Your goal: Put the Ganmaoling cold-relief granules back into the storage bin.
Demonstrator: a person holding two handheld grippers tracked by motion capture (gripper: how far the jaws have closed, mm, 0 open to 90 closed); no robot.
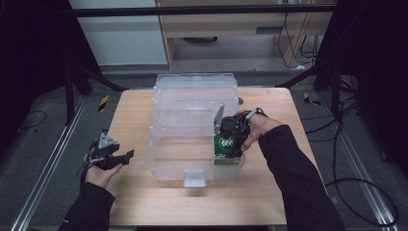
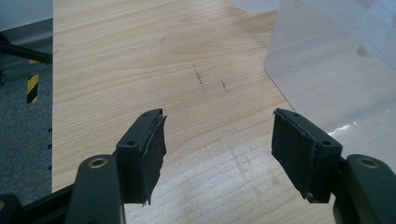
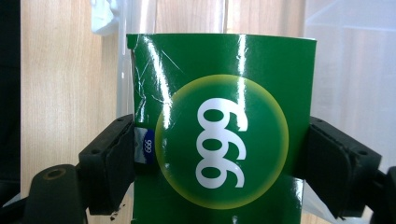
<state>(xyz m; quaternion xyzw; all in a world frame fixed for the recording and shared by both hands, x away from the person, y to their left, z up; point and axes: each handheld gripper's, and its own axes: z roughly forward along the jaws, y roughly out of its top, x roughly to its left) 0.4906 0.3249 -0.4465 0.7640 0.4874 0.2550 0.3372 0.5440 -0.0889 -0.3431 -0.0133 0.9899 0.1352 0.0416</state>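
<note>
**Spotter:** Overhead first. Your right gripper (image 1: 232,139) is at the three o'clock side of the clear plastic bin (image 1: 194,166), holding the green box (image 1: 225,147) upright just inside the bin's right wall. The bin's lid (image 1: 196,94) stands open toward twelve o'clock.

**Second:** And your left hand?

**Spotter:** Your left gripper (image 1: 126,156) sits at nine o'clock of the bin, apart from it, above the wooden table (image 1: 134,110), grey plate on top.

**Second:** Left gripper view?

**Spotter:** Jaws spread wide with bare wood grain between them, nothing held by the left gripper (image 2: 219,140). The bin's clear wall (image 2: 327,79) shows at two o'clock, with faint pen marks (image 2: 210,80) on the tabletop at twelve.

**Second:** Right gripper view?

**Spotter:** Your right gripper (image 3: 219,158) has the green box (image 3: 219,130) clamped, one pad on each side edge. The carton shows a yellow-rimmed circle with white digits, "999" or "666", I can't tell which. A creased corner sits at eleven o'clock, clear plastic behind.
</note>
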